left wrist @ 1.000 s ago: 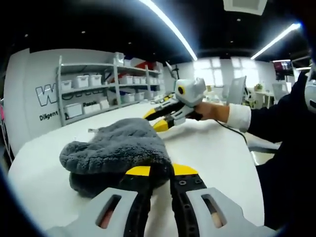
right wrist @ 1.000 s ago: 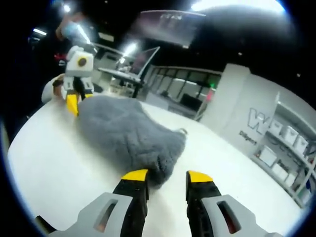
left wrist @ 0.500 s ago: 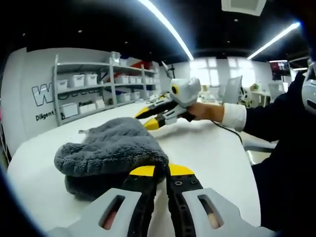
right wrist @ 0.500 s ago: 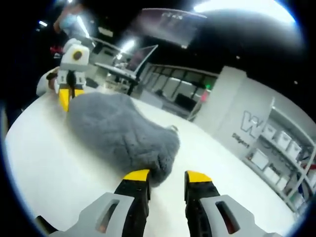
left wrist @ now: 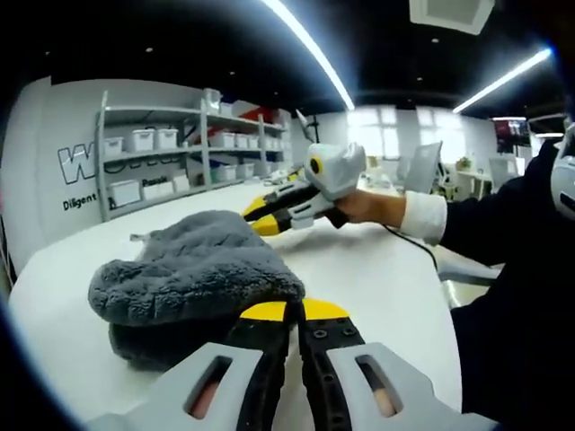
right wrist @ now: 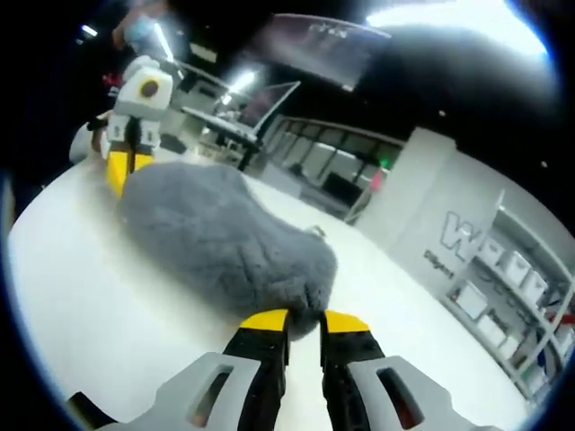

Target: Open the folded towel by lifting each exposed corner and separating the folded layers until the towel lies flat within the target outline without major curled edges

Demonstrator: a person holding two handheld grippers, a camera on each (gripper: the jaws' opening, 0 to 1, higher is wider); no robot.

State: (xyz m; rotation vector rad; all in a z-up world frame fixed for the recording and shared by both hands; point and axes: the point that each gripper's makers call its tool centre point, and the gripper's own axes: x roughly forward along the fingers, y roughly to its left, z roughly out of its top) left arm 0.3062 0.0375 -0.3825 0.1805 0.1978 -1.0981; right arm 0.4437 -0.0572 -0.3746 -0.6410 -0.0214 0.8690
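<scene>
While bunched on the table (left wrist: 386, 269), towel (left wrist: 193, 269) between both hand-held grippers.

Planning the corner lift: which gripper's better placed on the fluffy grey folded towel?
Right, probably. The right gripper has an edge of the fluffy grey folded towel between its tips; on the left gripper the tips meet beside it, no cloth visibly between.

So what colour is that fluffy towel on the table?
Dark grey towel, plain; clearest in the right gripper view.
</scene>
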